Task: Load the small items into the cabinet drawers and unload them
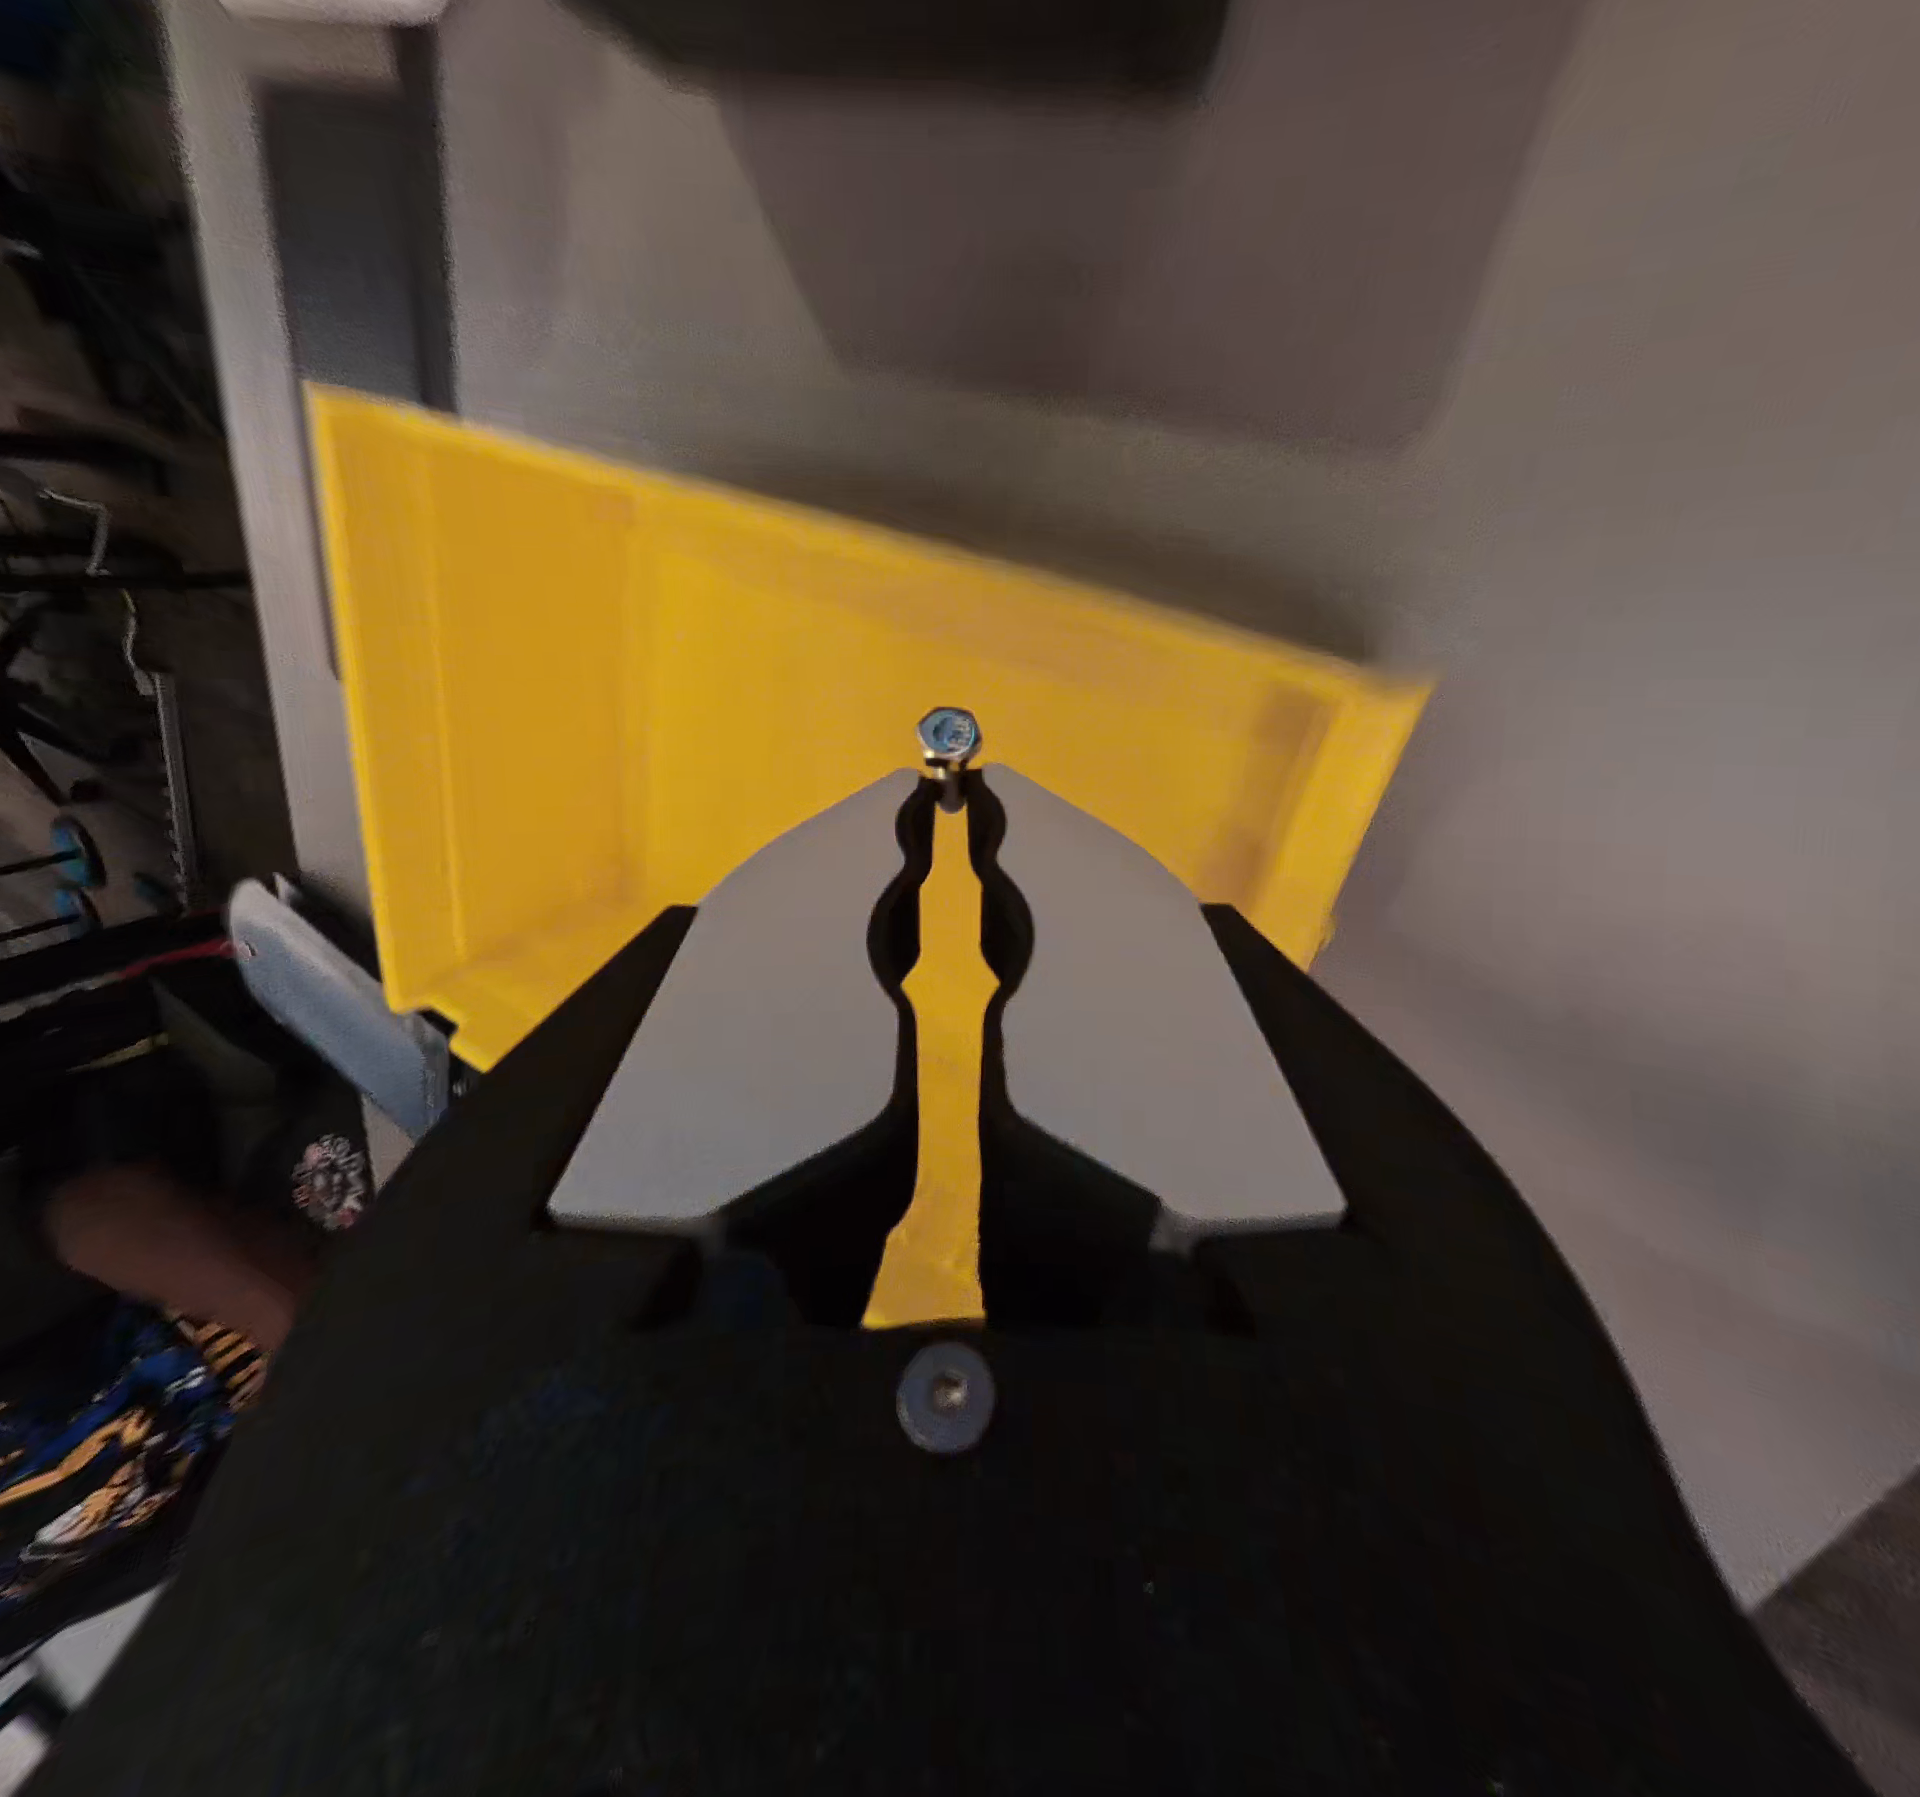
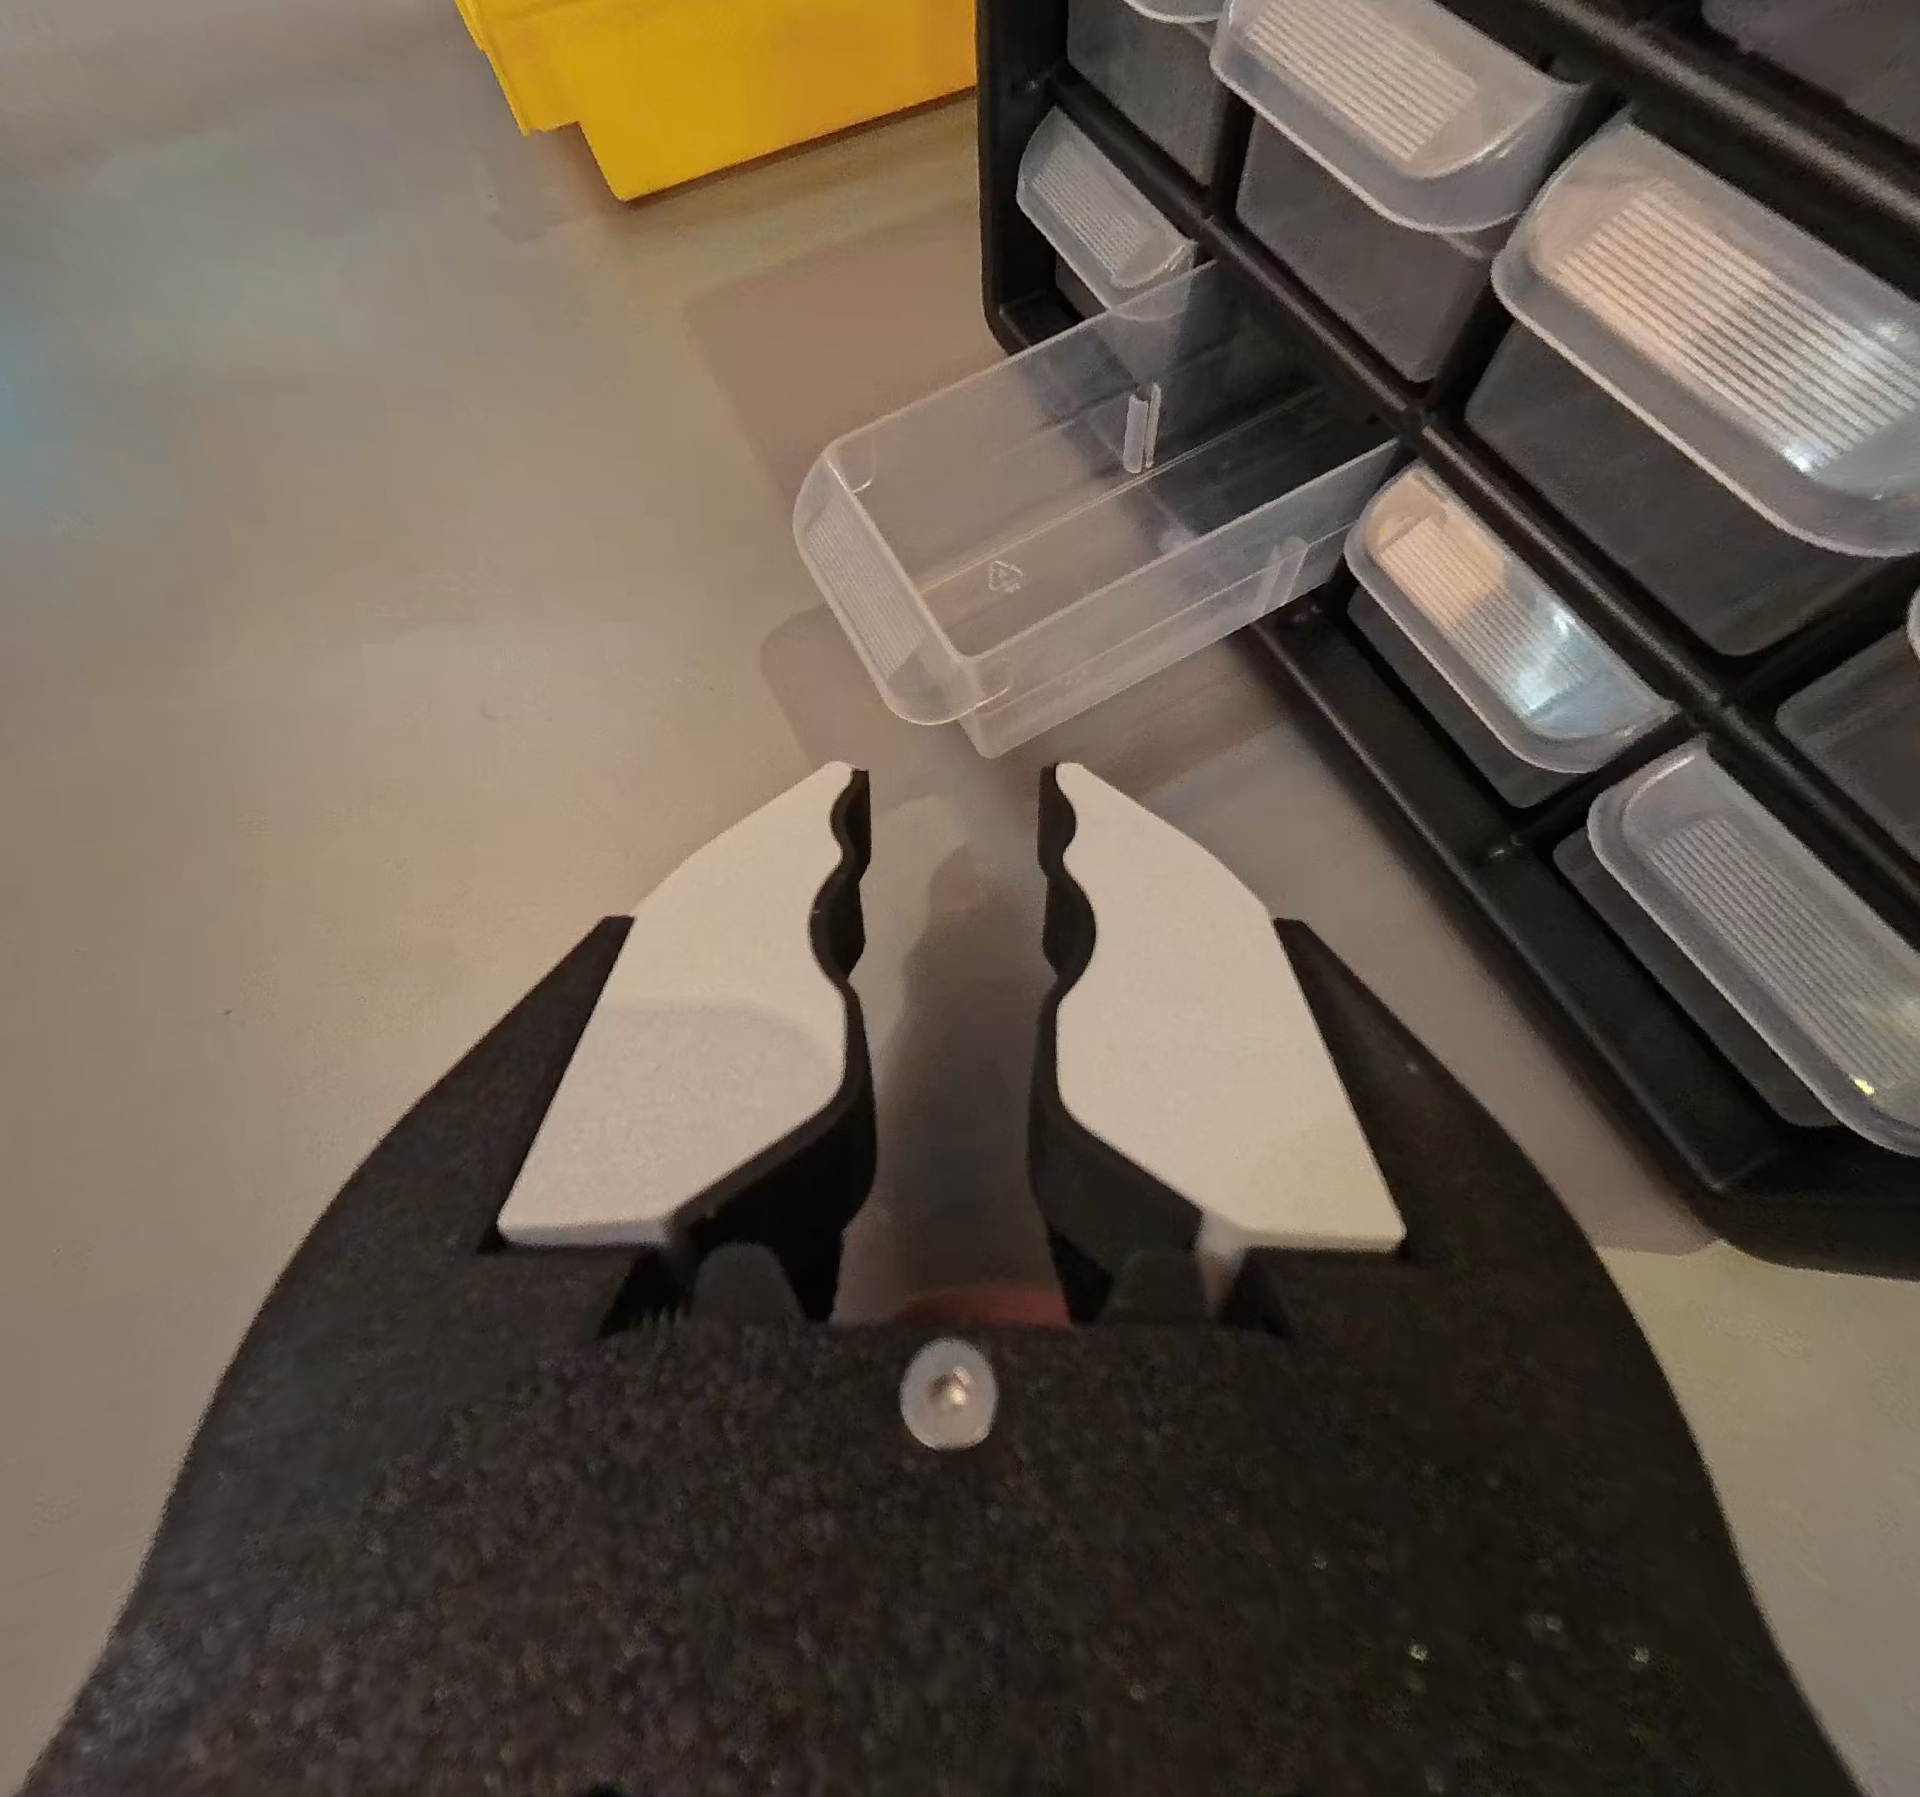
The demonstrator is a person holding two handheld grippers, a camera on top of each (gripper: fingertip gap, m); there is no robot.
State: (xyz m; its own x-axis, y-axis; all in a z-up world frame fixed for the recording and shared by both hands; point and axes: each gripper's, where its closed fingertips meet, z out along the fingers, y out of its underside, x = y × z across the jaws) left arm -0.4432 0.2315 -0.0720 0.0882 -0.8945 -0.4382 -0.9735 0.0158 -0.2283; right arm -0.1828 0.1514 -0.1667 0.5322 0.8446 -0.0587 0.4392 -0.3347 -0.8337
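Note:
My left gripper (image 1: 948,779) is shut on a small silver hex-head bolt (image 1: 947,741), pinched at the fingertips with its head sticking out above a yellow bin (image 1: 644,708). The left wrist view is motion-blurred. My right gripper (image 2: 954,783) is open and empty, low over the grey table, just in front of a clear plastic drawer (image 2: 1039,563) pulled out of the black cabinet (image 2: 1455,812). The drawer looks empty. The cabinet's other clear drawers (image 2: 1392,85) are pushed in.
The yellow bin also shows in the right wrist view (image 2: 727,43), at the back left of the cabinet. The grey table (image 2: 364,552) extends left of the drawer. In the left wrist view a dark floor and clutter (image 1: 94,604) lie beyond the table's left edge. One gripper's finger ends stand about 30 cm off the other's. The left gripper is farther from the clear plastic drawer (image 2: 1039,563), some 25 cm, than the right, some 6 cm. The black cabinet (image 2: 1455,812) lies around 8 cm away from my right fingertips.

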